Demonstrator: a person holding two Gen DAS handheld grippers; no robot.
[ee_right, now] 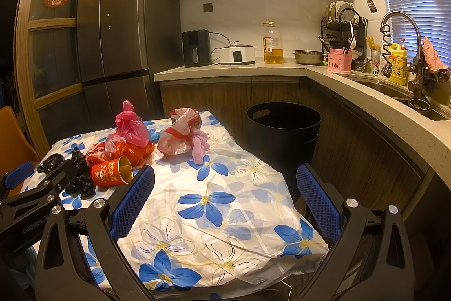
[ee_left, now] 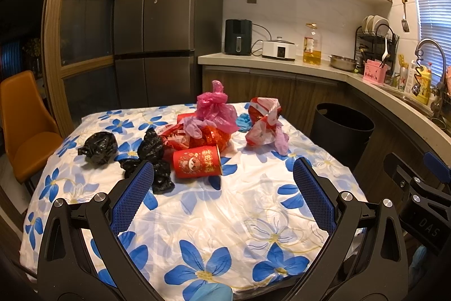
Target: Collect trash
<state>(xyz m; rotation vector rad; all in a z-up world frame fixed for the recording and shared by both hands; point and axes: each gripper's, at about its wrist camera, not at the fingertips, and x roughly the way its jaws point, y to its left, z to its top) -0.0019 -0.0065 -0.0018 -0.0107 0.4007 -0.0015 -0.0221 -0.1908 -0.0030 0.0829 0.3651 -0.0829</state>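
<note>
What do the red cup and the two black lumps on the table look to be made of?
Red cup: likely coated paper or thin metal; printed outside, shiny gold lining in the right wrist view. Black lumps: thin plastic film, glossy and crinkled, probably crumpled bags.

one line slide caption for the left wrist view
Open left gripper faces a red cup lying among crumpled bags on the floral tablecloth.

The near half of the table [ee_left: 225, 216] is bare flowered cloth, open to both tools. Farther back, trash crowds the middle: a red can [ee_left: 196, 161] lying on its side, black bags [ee_left: 152, 157] to its left, a pink bag [ee_left: 217, 109] behind. A black bin [ee_right: 283, 129] stands just beyond the table's right edge, its mouth unobstructed, hemmed by the kitchen counter [ee_right: 394, 126] on the right.
</note>
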